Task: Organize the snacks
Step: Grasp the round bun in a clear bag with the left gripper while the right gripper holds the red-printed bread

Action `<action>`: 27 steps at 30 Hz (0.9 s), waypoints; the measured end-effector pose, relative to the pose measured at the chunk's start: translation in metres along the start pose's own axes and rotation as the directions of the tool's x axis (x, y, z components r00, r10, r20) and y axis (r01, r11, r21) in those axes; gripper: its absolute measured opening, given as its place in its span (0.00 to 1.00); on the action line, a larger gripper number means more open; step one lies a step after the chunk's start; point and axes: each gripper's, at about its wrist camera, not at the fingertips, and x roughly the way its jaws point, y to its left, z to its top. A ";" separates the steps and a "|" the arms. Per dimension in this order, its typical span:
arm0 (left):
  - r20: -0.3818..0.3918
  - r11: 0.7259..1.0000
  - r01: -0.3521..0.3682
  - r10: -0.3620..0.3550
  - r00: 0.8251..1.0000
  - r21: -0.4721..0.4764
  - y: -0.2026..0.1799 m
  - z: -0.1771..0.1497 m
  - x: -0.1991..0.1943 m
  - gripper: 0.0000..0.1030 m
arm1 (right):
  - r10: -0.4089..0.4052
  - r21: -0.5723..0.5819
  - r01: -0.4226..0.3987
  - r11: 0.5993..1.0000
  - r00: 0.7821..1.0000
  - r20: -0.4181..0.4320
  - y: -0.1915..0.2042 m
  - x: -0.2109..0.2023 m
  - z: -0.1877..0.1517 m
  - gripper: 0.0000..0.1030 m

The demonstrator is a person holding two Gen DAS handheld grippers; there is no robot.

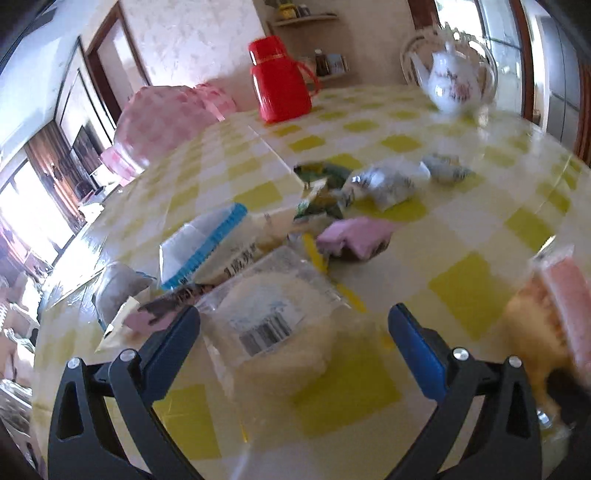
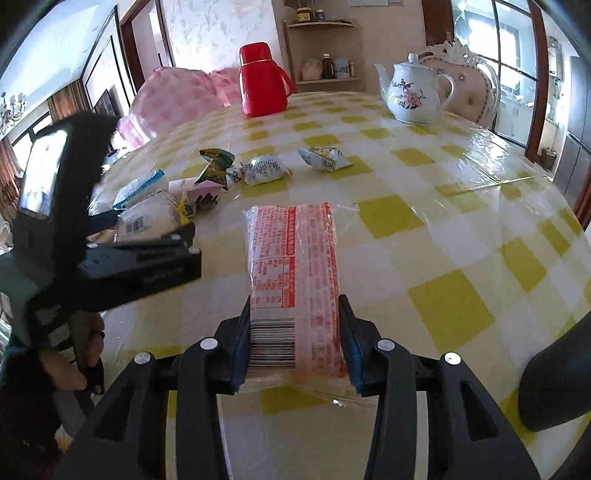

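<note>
Yellow-checked tablecloth [image 2: 454, 306], red flask [image 2: 258, 81], white teapot [image 2: 413, 96], corner shelves [image 2: 321, 26]

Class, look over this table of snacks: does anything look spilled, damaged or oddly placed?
Nothing spilled or torn. The snack packets lie in a loose jumble on the table, unsorted; the red flask and teapot stand upright.

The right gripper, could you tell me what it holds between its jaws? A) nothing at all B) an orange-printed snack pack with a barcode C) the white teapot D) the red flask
B: in the right wrist view the right gripper has both pads pressed on the sides of the orange-printed snack pack, while the red flask and the teapot stand far back on the table.
</note>
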 end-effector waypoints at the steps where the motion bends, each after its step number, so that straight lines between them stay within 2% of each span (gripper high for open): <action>1: 0.015 1.000 0.020 -0.019 1.000 -0.015 0.005 -0.002 -0.004 0.85 | 0.000 0.000 0.000 1.000 1.000 -0.001 0.000 0.000 0.000 0.41; 2: 0.031 0.999 0.040 -0.039 0.999 -0.026 0.011 -0.005 -0.010 0.70 | 0.000 0.000 0.000 1.000 1.000 0.000 0.000 0.000 0.000 0.41; 3: 0.036 0.999 0.046 -0.045 0.998 -0.023 0.015 -0.008 -0.015 0.64 | 0.001 0.001 -0.001 1.000 1.000 0.000 0.000 -0.001 0.000 0.41; 6: 0.043 0.989 0.144 -0.142 0.989 -0.045 0.033 -0.024 -0.036 0.48 | 0.001 0.003 -0.001 1.000 1.000 0.002 0.000 -0.001 -0.001 0.41; 7: 0.056 0.971 0.227 -0.223 0.973 -0.073 0.044 -0.034 -0.046 0.23 | 0.001 0.002 -0.001 1.000 1.000 0.002 0.000 -0.002 -0.001 0.41; 8: 0.054 0.965 0.247 -0.243 0.969 -0.090 0.051 -0.040 -0.053 0.18 | 0.003 0.001 -0.003 1.000 1.000 0.003 0.000 -0.002 -0.001 0.41; 9: 0.062 0.961 0.255 -0.250 0.966 -0.102 0.059 -0.050 -0.060 0.18 | 0.003 -0.001 -0.003 1.000 1.000 0.003 0.000 -0.002 -0.001 0.41; 10: 0.062 0.961 0.255 -0.250 0.966 -0.103 0.062 -0.056 -0.061 0.19 | 0.003 -0.006 -0.003 1.000 1.000 0.001 0.002 -0.002 -0.001 0.41; 12: 0.042 0.949 0.284 -0.281 0.959 -0.139 0.072 -0.068 -0.059 0.45 | 0.000 -0.006 0.000 1.000 1.000 0.001 0.002 -0.002 -0.001 0.41; 13: 0.039 0.939 0.299 -0.297 0.954 -0.172 0.078 -0.068 -0.055 0.80 | 0.001 -0.003 -0.001 1.000 1.000 0.002 0.001 -0.002 -0.001 0.41; 14: 0.054 0.931 0.299 -0.294 0.954 -0.209 0.083 -0.068 -0.056 0.92 | 0.003 0.001 -0.003 1.000 1.000 0.002 0.000 -0.002 -0.001 0.41; 16: 0.110 0.930 0.297 -0.279 0.954 -0.216 0.084 -0.061 -0.065 0.97 | 0.006 0.014 -0.006 1.000 1.000 0.004 -0.002 -0.002 -0.001 0.42; 18: 0.129 0.950 0.267 -0.248 0.960 -0.160 0.076 -0.052 -0.069 0.99 | 0.009 0.020 -0.009 1.000 1.000 0.004 -0.003 -0.002 -0.001 0.42; 19: 0.100 0.966 0.237 -0.227 0.969 -0.103 0.066 -0.046 -0.062 0.99 | 0.008 0.019 -0.008 1.000 1.000 0.004 -0.002 -0.002 -0.002 0.42; 22: 0.006 0.980 0.197 -0.197 0.980 -0.016 0.051 -0.034 -0.034 0.99 | 0.010 0.022 -0.010 1.000 1.000 0.004 -0.003 -0.002 -0.002 0.42; 24: -0.033 0.977 0.211 -0.212 0.977 -0.005 0.051 -0.029 -0.015 0.99 | 0.007 0.018 -0.007 1.000 1.000 0.003 -0.002 -0.002 -0.002 0.42; 25: -0.035 0.979 0.205 -0.204 0.978 0.004 0.051 -0.028 -0.013 0.99 | 0.006 0.015 -0.006 1.000 1.000 0.002 -0.002 -0.002 -0.002 0.42; 27: -0.043 0.971 0.235 -0.233 0.971 0.038 0.048 -0.023 -0.005 0.99 | 0.005 0.013 -0.005 1.000 1.000 0.001 -0.002 -0.002 -0.001 0.42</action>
